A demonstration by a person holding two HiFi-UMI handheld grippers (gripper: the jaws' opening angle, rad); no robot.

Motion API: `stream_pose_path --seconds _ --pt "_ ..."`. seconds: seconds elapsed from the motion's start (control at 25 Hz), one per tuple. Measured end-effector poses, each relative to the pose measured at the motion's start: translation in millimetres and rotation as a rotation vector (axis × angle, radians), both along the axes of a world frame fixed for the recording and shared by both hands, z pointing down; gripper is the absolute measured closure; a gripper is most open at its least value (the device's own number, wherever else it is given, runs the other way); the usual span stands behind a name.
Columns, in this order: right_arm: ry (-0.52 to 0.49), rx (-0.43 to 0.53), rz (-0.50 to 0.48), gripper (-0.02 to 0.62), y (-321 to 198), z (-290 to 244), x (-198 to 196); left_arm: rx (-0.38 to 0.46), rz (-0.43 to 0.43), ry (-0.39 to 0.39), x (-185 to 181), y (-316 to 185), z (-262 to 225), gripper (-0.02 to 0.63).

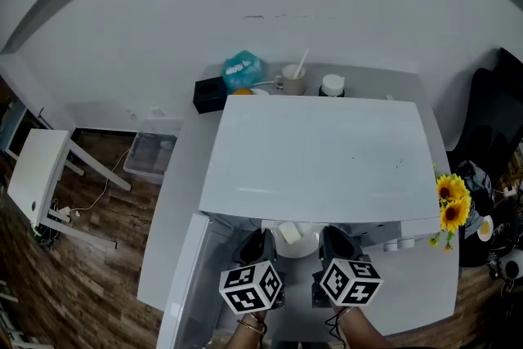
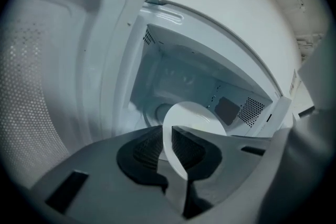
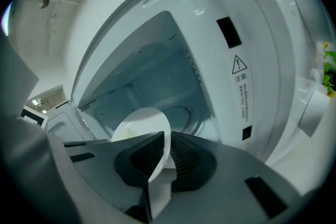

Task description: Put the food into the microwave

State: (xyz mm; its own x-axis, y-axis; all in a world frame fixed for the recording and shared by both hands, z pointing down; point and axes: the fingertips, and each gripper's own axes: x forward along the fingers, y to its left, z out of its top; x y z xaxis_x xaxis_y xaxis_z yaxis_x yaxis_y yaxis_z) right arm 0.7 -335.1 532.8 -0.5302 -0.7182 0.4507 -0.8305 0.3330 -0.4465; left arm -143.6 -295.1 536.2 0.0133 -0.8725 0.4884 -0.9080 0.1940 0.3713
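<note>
The white plate (image 1: 304, 246) with a pale piece of food (image 1: 288, 233) is at the open mouth of the microwave (image 1: 319, 151). The left gripper (image 1: 258, 244) pinches its left rim and the right gripper (image 1: 334, 244) pinches its right rim. The cavity walls (image 3: 157, 68) stand apart from both plate edges. The door (image 1: 181, 282) is swung open at the near left.

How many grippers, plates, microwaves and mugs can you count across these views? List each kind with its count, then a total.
grippers: 2 (left gripper, right gripper)
plate: 1
microwave: 1
mug: 1
Total: 5
</note>
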Motion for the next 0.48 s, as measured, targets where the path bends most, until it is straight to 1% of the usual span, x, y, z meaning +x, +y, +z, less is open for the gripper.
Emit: stream_pose_path --seconds 0.48 --pt "-0.025 0.019 0.060 0.546 -22.6 5.0 -7.3 0.056 0.006 -0.016 -10.8 -31.4 5.0 0.551"
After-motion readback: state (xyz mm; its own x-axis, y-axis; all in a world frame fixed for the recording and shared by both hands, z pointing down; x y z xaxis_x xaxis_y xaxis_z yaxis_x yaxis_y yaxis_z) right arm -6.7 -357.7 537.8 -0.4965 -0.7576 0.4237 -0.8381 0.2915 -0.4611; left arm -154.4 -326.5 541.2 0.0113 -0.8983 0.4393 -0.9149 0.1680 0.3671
